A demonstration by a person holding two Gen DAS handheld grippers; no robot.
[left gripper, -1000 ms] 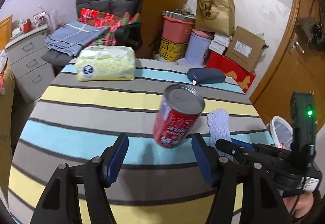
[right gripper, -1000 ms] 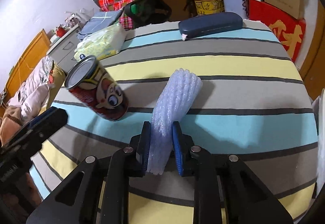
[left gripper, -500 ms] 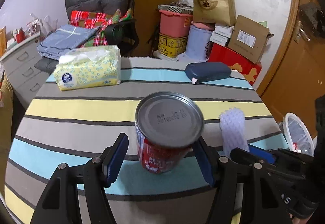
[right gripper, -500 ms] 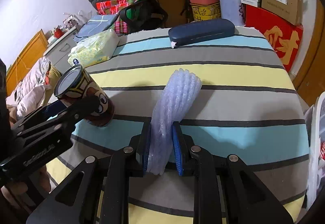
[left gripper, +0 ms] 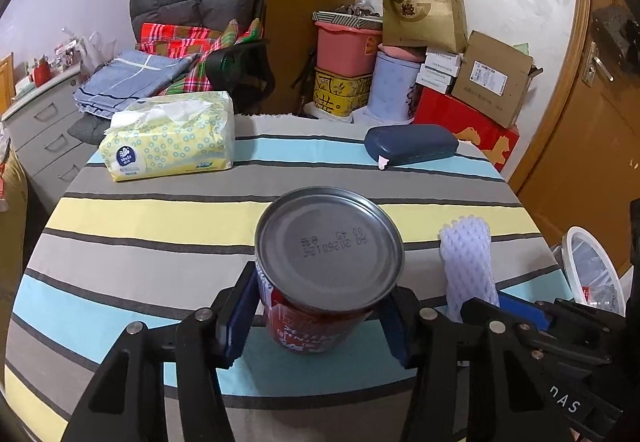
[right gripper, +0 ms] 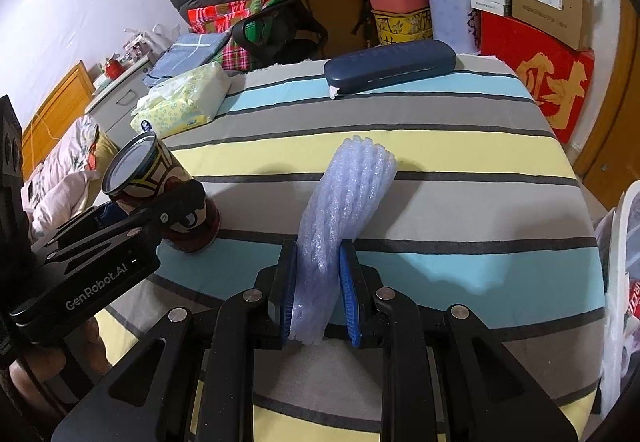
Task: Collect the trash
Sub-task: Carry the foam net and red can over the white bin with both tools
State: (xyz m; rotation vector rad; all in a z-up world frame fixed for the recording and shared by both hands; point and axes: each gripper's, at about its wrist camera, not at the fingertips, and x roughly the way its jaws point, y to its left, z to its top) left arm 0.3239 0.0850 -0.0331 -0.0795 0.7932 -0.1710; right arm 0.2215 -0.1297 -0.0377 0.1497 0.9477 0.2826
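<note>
A red drink can [left gripper: 320, 274] with a grey metal end stands on the striped tablecloth. My left gripper [left gripper: 318, 316] has its blue pads against both sides of the can. The can also shows in the right wrist view [right gripper: 160, 193], with the left gripper around it. My right gripper [right gripper: 318, 298] is shut on a white foam net sleeve [right gripper: 344, 209], which lies along the cloth ahead of the fingers. The sleeve also shows in the left wrist view [left gripper: 466, 262].
A yellow tissue pack [left gripper: 168, 137] and a dark blue glasses case [left gripper: 412, 143] lie at the table's far side. A white trash bin [left gripper: 592, 274] stands past the right edge. Boxes and buckets are stacked by the wall.
My left gripper moved forward around the can and closed its pads onto it. My right gripper stays shut on the foam sleeve, nearly still.
</note>
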